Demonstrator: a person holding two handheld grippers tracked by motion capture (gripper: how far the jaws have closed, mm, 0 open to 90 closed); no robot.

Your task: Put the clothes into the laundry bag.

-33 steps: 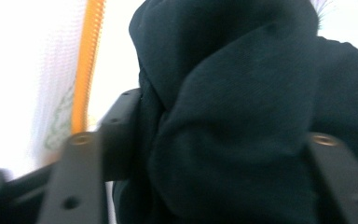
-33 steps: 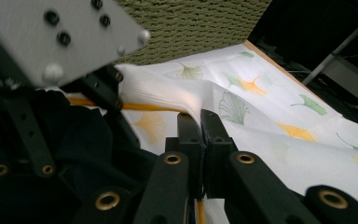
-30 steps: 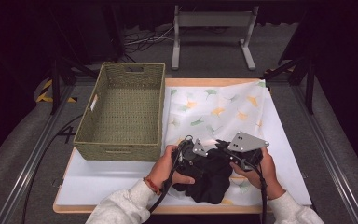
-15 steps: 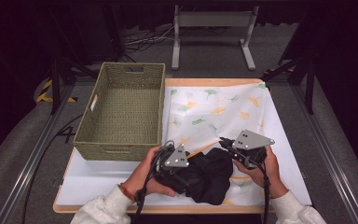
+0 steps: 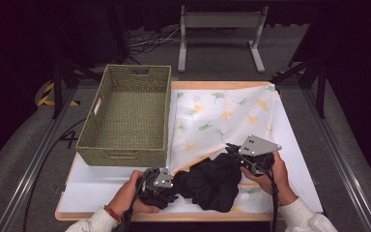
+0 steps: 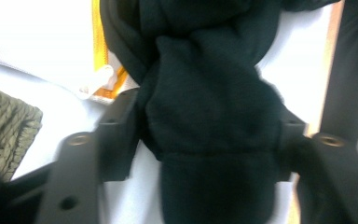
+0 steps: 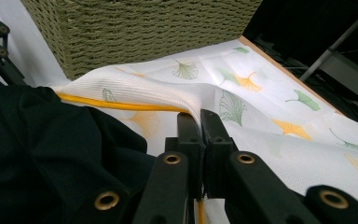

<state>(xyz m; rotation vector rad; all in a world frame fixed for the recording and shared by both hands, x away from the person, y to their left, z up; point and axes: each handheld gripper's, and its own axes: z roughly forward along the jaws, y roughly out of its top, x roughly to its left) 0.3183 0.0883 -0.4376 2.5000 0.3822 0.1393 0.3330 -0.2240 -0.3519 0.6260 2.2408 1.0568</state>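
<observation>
**Kid:** Between the left gripper's [image 6: 205, 154] jaws, what is that dark lump?

**Helper:** That is the black cloth [image 5: 212, 181]. The jaws have just been closing, and now they squeeze a thick fold of it from both sides. They stop about half way because the cloth is fat.

**Kid:** Where does the rest of the cloth go?

**Helper:** It stretches away from that gripper toward the right gripper [image 5: 244, 155]. So its long way runs from one hand to the other, along the near edge of the table.

**Kid:** What does the right gripper hold?

**Helper:** Its jaws are pinched tight on the edge of the leaf bag [image 7: 279, 140], by the yellow trim. The cloth lies just beside them, half under that lifted edge.

**Kid:** Which hand is closer to the basket [image 5: 125, 116]?

**Helper:** The left one. The basket sits just past it, so I think the left hand moves the cloth next.
</observation>
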